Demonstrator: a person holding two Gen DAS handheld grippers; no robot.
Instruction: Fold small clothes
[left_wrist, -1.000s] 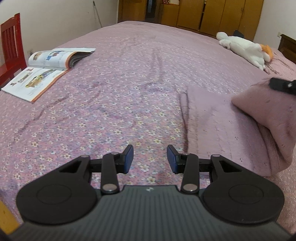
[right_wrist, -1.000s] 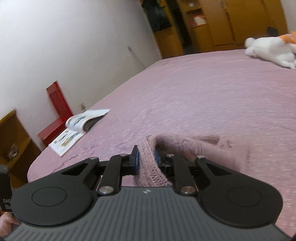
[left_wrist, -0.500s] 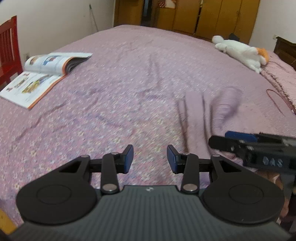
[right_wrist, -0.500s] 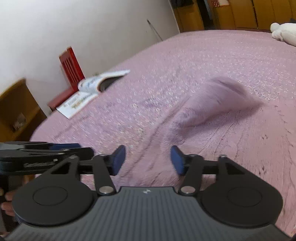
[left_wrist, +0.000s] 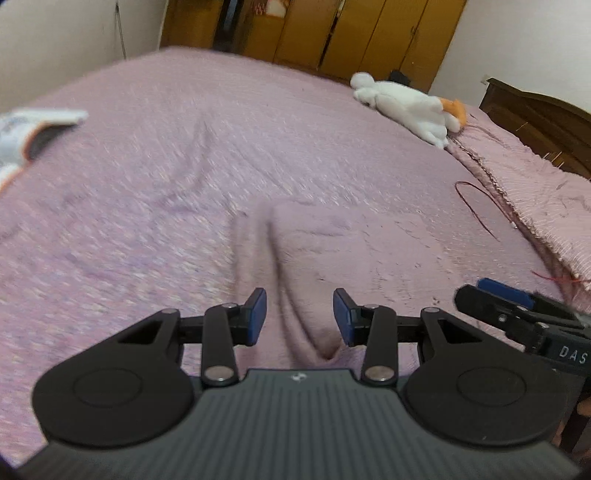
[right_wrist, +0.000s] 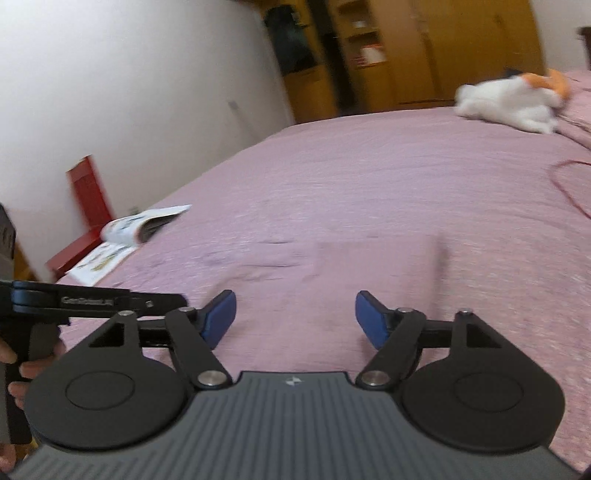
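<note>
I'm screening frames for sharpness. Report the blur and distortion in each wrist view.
Left wrist view: the bedspread and open book smear with motion, the left gripper stays crisp, and the fisheye bows the bed. Right wrist view: the plush toy and pink garment are soft, the right gripper sharp.

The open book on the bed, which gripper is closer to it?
Left. The left gripper is on the open book's side of the bed, over the folded pink garment. The right gripper sits farther off, on the left gripper's other side.
</note>
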